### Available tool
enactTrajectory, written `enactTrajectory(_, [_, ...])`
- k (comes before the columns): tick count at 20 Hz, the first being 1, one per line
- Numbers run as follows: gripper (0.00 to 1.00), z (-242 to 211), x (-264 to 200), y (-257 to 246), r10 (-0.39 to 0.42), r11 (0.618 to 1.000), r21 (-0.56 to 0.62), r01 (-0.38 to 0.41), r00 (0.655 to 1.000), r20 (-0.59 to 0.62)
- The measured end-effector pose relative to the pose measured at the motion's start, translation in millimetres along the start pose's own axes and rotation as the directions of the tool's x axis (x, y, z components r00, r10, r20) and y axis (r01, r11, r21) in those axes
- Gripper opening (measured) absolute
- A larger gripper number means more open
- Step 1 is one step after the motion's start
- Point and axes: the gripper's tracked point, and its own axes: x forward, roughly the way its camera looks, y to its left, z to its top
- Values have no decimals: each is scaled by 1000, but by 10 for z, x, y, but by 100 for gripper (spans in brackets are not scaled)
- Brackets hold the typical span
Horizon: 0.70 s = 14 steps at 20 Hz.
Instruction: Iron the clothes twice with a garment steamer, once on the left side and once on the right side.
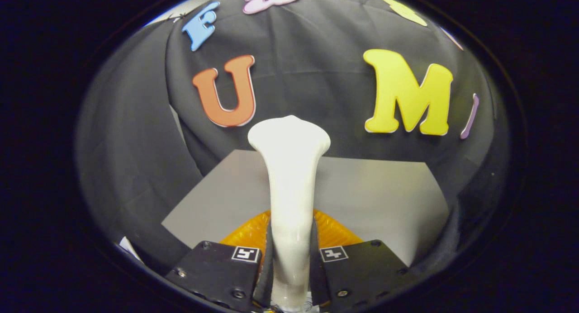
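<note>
Steamer in the grip: the white, smooth plastic garment steamer is clamped between the two fingers of the claw, both fingers pressed against its slim handle from either side. The handle is seen rising upright from between the fingers, widening at the top into a flared, rounded head that is set against the black cloth wall of the booth. Just beyond the fingers, behind the steamer's lower part, an orange, ribbed, translucent object is partly hidden; what it is cannot be told. Further on, a flat pale grey worktop is spread out, reaching back to the foot of the cloth wall. A square black-and-white marker is carried on top of each finger, close beside the handle.
</note>
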Motion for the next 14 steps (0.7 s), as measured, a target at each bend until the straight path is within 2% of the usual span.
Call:
enactTrajectory(7, [35, -40, -1305, -151, 76, 996, 38, -83, 986, 151])
enactTrajectory(14, [35, -481, -2591, -642, 65, 993, 81, -88, 967, 247])
